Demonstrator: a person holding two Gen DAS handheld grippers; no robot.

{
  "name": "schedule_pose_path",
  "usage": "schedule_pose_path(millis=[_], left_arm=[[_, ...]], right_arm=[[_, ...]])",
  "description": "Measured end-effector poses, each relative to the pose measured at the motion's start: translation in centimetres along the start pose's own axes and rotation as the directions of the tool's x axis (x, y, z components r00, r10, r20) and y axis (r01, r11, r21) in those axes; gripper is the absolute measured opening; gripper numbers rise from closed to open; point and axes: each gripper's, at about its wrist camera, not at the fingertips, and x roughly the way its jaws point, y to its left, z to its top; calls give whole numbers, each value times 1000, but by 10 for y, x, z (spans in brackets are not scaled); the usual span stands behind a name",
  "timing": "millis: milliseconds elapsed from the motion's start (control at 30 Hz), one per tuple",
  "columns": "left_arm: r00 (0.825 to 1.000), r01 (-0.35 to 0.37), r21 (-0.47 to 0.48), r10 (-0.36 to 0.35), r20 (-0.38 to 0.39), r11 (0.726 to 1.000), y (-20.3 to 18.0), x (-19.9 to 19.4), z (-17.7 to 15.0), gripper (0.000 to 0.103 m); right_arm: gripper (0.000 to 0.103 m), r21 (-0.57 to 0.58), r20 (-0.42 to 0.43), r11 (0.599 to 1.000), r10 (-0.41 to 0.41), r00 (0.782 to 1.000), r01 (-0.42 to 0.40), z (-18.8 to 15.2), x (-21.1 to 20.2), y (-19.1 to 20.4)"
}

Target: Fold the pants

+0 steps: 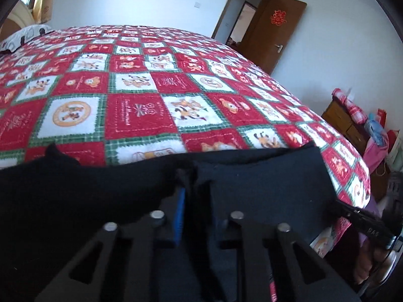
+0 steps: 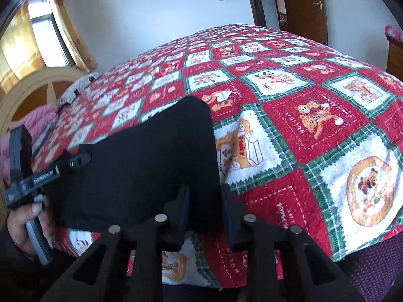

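Note:
The black pants (image 1: 252, 181) lie folded on the near edge of the bed's red, white and green quilt (image 1: 141, 115). My left gripper (image 1: 187, 188) is shut on the pants' near edge, with cloth bunched between its fingers. In the right wrist view the pants (image 2: 151, 166) stretch to the left, and the left gripper (image 2: 75, 161) grips their far left end. My right gripper (image 2: 205, 211) is open, its fingers either side of the pants' near right corner without pinching it. The right gripper also shows at the right edge of the left wrist view (image 1: 365, 220).
The quilt (image 2: 314, 115) covers the whole bed. A pillow (image 1: 22, 36) lies at the head end by a curved headboard (image 2: 30, 93). A brown door (image 1: 274, 32) stands open behind the bed. A wooden dresser (image 1: 345, 123) piled with clothes stands to the right.

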Motion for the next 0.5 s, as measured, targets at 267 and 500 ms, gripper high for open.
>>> schedule_pose_path(millis=[267, 500], left_arm=[[998, -45, -27, 46, 46, 999, 1, -7, -15, 21], [982, -100, -72, 110, 153, 992, 43, -74, -15, 49]], right_arm=[[17, -71, -46, 996, -57, 997, 54, -12, 8, 6], [29, -32, 176, 998, -52, 983, 58, -7, -31, 0]])
